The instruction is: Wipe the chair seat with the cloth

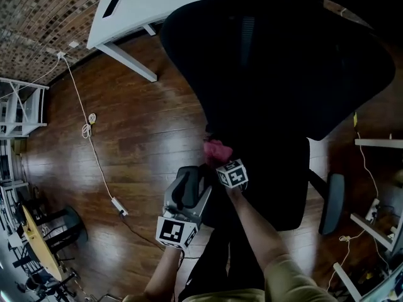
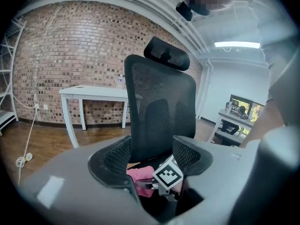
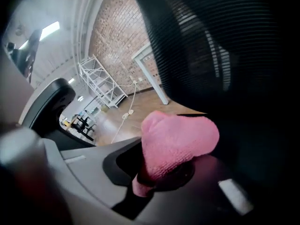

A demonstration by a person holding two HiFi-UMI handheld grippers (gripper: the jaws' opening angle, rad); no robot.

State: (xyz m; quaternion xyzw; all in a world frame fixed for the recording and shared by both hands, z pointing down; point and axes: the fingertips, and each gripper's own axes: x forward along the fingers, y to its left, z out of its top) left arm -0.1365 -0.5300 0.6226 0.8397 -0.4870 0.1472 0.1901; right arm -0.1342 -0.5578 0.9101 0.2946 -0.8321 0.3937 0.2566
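Observation:
A black office chair fills the head view, its seat (image 1: 277, 181) below the mesh backrest (image 1: 277, 61). The pink cloth (image 1: 217, 150) lies at the seat's left edge, and my right gripper (image 1: 220, 160) is shut on it. In the right gripper view the cloth (image 3: 176, 142) bulges out from between the jaws, close against the dark chair. My left gripper (image 1: 194, 178) hangs just left of the seat, open and holding nothing. Its own view looks past the wide-apart jaws at the backrest (image 2: 161, 111), the cloth (image 2: 140, 178) and the right gripper's marker cube (image 2: 168, 175).
A white desk (image 1: 164, 5) stands on the wooden floor beyond the chair. A white cable (image 1: 88, 131) with a power strip runs down the floor at the left, near a white shelf (image 1: 19, 106). The chair's armrest (image 1: 332, 203) sticks out at the right.

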